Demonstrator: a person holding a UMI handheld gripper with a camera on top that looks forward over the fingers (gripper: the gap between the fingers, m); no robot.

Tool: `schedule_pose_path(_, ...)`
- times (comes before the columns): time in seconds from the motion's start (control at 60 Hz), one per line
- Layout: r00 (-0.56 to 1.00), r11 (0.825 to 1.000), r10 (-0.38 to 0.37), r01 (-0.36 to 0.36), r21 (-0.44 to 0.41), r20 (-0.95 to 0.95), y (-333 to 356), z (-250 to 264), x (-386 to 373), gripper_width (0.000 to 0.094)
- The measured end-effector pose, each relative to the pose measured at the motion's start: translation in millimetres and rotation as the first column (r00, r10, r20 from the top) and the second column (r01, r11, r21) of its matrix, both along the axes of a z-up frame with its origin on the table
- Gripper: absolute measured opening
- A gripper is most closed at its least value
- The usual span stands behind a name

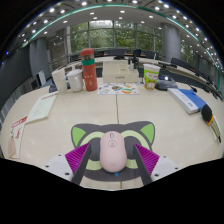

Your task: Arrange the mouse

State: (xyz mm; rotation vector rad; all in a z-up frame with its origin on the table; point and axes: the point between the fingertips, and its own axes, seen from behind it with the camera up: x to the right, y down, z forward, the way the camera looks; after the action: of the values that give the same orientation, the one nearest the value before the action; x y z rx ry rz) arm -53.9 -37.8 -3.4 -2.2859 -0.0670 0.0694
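Observation:
A pale pink mouse (113, 153) sits between my fingers over a green and black striped mouse pad (88, 134) with cat ears, at the near edge of the beige table (110, 112). My gripper (113, 162) is shut on the mouse, with a black finger against each of its sides. The magenta pads (76, 160) flare out to left and right. The mouse's underside and its contact with the pad are hidden.
Beyond the pad stand a red bottle with a green cap (88, 70), a white jar (74, 79), a colourful sheet (120, 88) and a green-banded cup (151, 75). Papers (42, 108) lie to the left. A blue and white box (186, 98) lies to the right.

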Motion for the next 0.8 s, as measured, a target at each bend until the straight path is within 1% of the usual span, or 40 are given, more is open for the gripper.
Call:
schedule_pose_path(0.05, 1.0, 1.0, -0.009, 0.009, 0.002, 0.002, -8.2, 10.6, 0.2, 0.0854)
schedule_pose_path(0.233, 0.998, 0.997, -0.028, 0.023, 0.07, 0.064, -57.0, 76.9, -4.2, 0.0853)
schedule_pose_path(0.333, 0.997, 0.995, -0.054, 0.048, 0.092, 0.06, -101.0, 112.7, -14.3, 0.0853)
schedule_pose_path(0.45, 0.995, 0.992, -0.066, 0.057, 0.117, 0.073, -159.1, 145.7, -27.7, 0.0853)
schedule_pose_path(0.533, 0.992, 0.989, -0.072, 0.058, 0.136, 0.101, -200.3, 163.2, -34.2, 0.0856)
schedule_pose_path(0.65, 0.99, 0.988, -0.077, 0.06, 0.141, 0.119, -251.1, 179.8, -44.2, 0.0854)
schedule_pose_path(0.8, 0.99, 0.986, -0.085, 0.067, 0.153, 0.114, -292.1, 192.4, -52.9, 0.0853)
